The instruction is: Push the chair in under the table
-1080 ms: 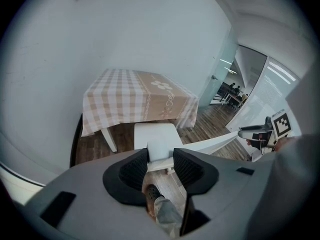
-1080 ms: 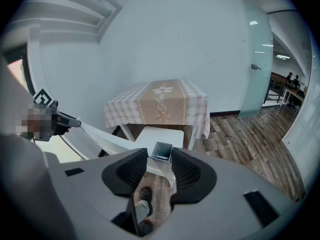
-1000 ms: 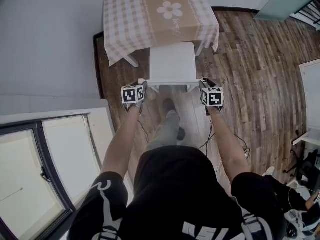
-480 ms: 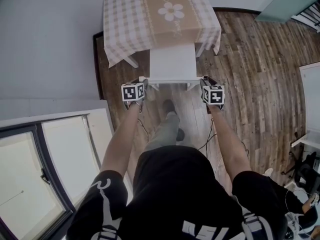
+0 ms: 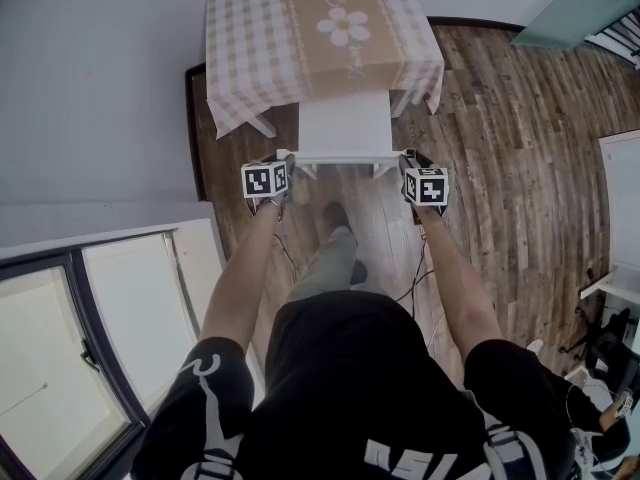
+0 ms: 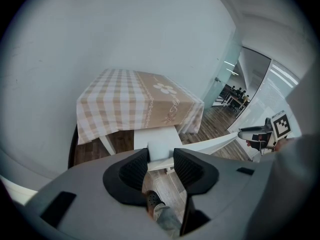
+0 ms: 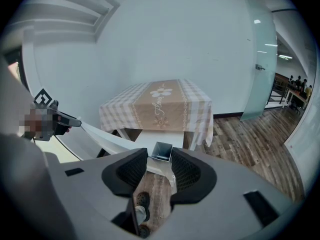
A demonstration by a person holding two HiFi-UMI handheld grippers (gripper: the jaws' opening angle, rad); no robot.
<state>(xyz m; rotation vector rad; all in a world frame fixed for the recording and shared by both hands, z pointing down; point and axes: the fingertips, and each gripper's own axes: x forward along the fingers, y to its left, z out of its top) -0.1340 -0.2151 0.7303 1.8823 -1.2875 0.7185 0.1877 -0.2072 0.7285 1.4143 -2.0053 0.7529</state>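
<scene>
Directly ahead of the person stands the white chair (image 5: 345, 126). The front of its seat is tucked beneath the hanging edge of a checked cloth (image 5: 235, 58), which covers the surface (image 5: 395, 28). The rear of the seat and the top rail of the backrest sit clear of it, on the person's side. A tan strip with a white flower runs down the middle of the cloth. The surface stands against a pale wall (image 5: 90, 78), on a dark wood floor (image 5: 500, 168).

Both arms reach forward, one to each end of the backrest. The left gripper (image 5: 289, 162) sits at the left corner of the rail. In the left gripper view its jaws are clenched on the white corner post, which fills the gap between the ribbed pads. The right gripper (image 5: 405, 161) sits at the opposite corner. In the right gripper view its jaws grasp the open square end of the rail in the same way. Each gripper view shows the rail running sideways to the other gripper at its far end. Both grippers slant downward toward the chair.

Below the rail, between the arms, one dark shoe (image 5: 337, 212) is planted on the floor close behind the chair. A thin cable (image 5: 414, 284) trails across the boards near the right arm. A window (image 5: 100, 338) fills the lower left of the head view.
</scene>
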